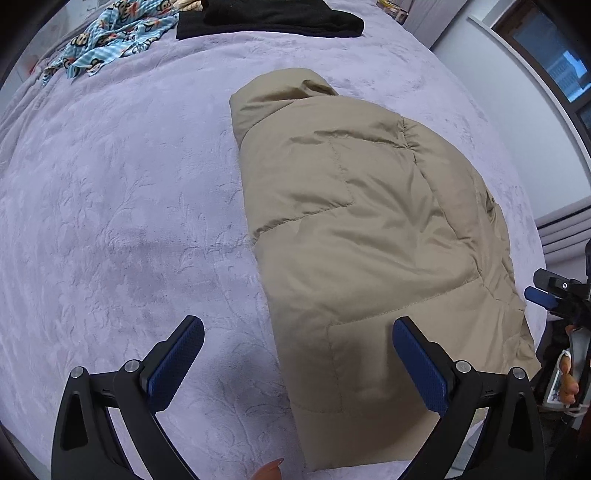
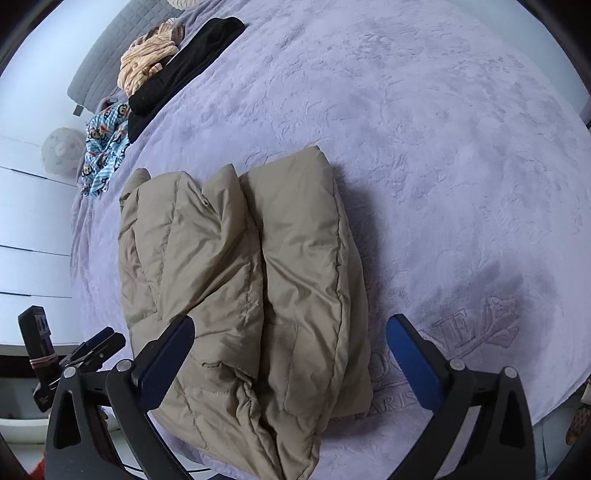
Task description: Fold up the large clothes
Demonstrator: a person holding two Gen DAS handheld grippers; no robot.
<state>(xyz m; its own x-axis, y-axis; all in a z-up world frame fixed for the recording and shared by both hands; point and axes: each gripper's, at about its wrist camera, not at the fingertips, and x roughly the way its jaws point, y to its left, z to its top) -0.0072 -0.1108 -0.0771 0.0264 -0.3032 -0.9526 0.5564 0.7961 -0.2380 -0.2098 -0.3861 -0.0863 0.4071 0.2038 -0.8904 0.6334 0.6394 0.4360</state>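
A beige padded jacket (image 1: 369, 240) lies folded into a long bundle on the lavender bed cover (image 1: 110, 221). My left gripper (image 1: 299, 354) hovers open over the jacket's near left edge, one blue pad above the cover and the other above the fabric, holding nothing. In the right wrist view the jacket (image 2: 258, 277) shows two puffy folded layers side by side. My right gripper (image 2: 291, 332) stands wide open above its near end, with the pads clear of the cloth. The right gripper (image 1: 546, 291) also shows at the far right edge of the left wrist view.
A folded black garment (image 1: 269, 18) and a blue monkey-print cloth (image 1: 110, 37) lie at the bed's far end, with a striped peach garment (image 2: 147, 62) beside them. White drawers (image 2: 29, 229) stand past the bed's edge. A window (image 1: 554, 66) is at the right.
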